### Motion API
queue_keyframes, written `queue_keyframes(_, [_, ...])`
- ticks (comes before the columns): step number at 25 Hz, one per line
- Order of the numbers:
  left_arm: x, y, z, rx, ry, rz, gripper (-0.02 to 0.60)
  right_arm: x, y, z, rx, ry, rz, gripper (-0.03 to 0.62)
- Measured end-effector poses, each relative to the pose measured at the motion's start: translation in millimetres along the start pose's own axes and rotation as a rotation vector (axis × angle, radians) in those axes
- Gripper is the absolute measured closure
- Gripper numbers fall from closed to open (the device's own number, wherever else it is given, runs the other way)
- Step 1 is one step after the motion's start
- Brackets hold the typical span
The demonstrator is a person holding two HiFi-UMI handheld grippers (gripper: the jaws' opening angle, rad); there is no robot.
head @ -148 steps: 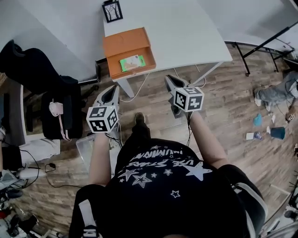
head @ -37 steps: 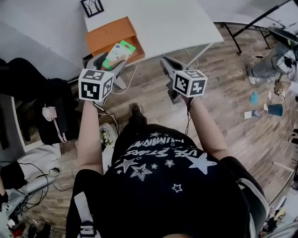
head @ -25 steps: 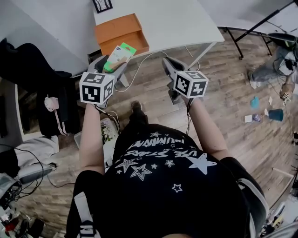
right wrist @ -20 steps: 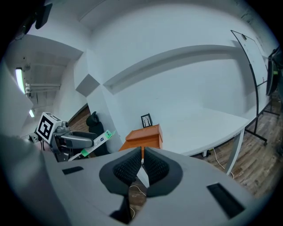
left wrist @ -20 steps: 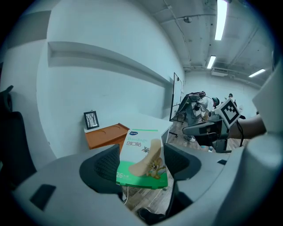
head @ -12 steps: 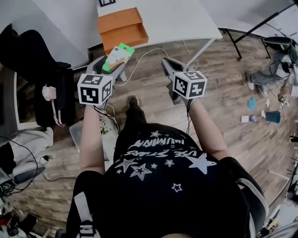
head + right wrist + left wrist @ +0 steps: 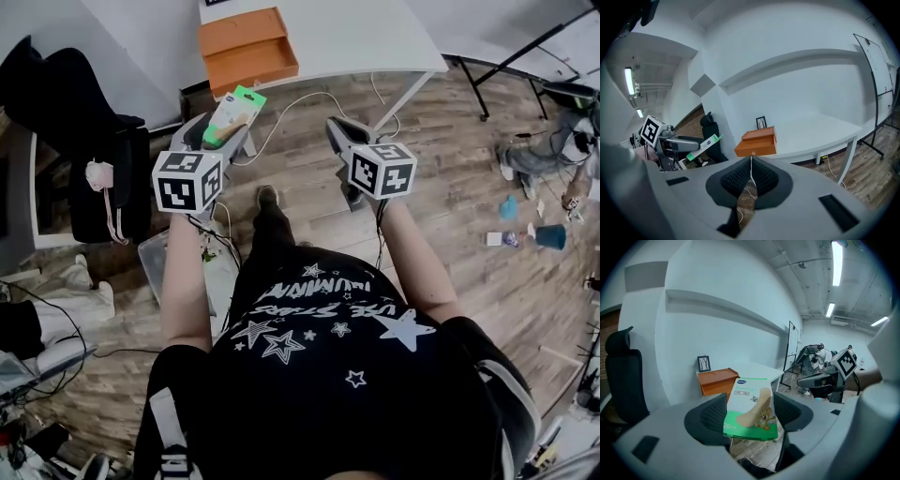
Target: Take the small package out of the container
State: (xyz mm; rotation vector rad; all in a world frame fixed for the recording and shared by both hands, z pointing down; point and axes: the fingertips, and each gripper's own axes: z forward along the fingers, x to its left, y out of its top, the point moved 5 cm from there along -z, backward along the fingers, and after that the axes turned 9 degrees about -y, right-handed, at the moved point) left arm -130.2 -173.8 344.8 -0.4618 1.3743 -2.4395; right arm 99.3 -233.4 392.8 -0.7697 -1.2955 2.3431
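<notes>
The small green and white package (image 7: 234, 114) is out of the orange container (image 7: 247, 49) and hangs over the wooden floor, short of the white table (image 7: 366, 33). My left gripper (image 7: 217, 131) is shut on the package (image 7: 751, 408), which stands between both pads. The container (image 7: 717, 380) sits at the table's left end with its drawer open. My right gripper (image 7: 341, 133) hangs to the right of the left one, shut with nothing in it (image 7: 751, 177). The right gripper view shows the package (image 7: 704, 145) held in the left gripper and the container (image 7: 758, 143) on the table.
A small framed picture (image 7: 703, 363) stands behind the container. A black office chair (image 7: 70, 103) is at the left, with a clear bin (image 7: 159, 272) on the floor near it. A cable (image 7: 291, 112) trails off the table. Loose items (image 7: 534, 234) lie on the floor at right.
The package lay in the container's drawer at first; my left gripper has since taken it out. Over the last second both grippers have drawn back from the table, the package staying in the left.
</notes>
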Motion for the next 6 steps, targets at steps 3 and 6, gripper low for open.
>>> queue_keyframes(3, [-8.3, -24.4, -10.3, -0.004, 0.002, -0.005, 0.239, 9.7, -23.9, -8.2, 0.003, 0.017, 0.001, 0.546])
queue_keyframes(6, [-21.0, -99.8, -38.7, -0.045, 0.002, -0.003, 0.239, 38.6, -92.1, -24.4, -0.017, 0.024, -0.032, 0.546])
